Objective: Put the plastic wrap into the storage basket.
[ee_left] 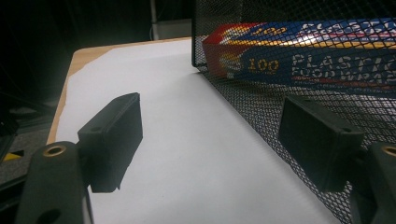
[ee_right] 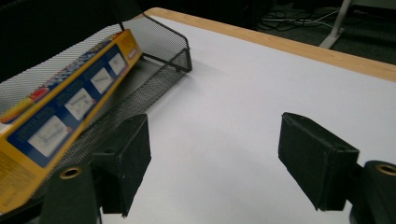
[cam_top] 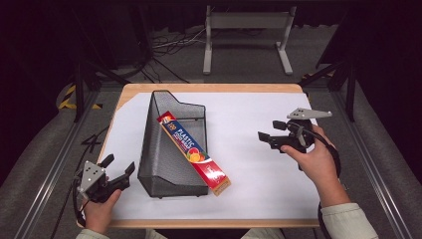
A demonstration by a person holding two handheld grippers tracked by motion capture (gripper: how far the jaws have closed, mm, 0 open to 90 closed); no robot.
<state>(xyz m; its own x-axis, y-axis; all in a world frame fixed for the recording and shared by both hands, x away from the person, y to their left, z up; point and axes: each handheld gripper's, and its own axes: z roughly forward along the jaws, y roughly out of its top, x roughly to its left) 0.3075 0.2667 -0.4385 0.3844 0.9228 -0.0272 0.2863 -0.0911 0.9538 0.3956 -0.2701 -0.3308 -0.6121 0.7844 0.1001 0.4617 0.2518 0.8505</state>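
Note:
A long plastic food wrap box (cam_top: 195, 152), red, blue and yellow, lies slantwise in a black wire-mesh basket (cam_top: 158, 159), its near end sticking out over the low front rim. My left gripper (cam_top: 120, 167) is open near the table's front left corner, just left of the basket; its view looks through the mesh (ee_left: 280, 93) at the box (ee_left: 303, 51). My right gripper (cam_top: 267, 137) is open and empty above the white sheet to the right of the basket. The right gripper view has the box (ee_right: 65, 112) and basket (ee_right: 163, 51) at its left.
A white sheet (cam_top: 259, 169) covers most of the wooden table (cam_top: 209, 88). A grey metal stand (cam_top: 246, 35) and cables lie on the floor beyond the far edge. Dark frame rails run along both sides.

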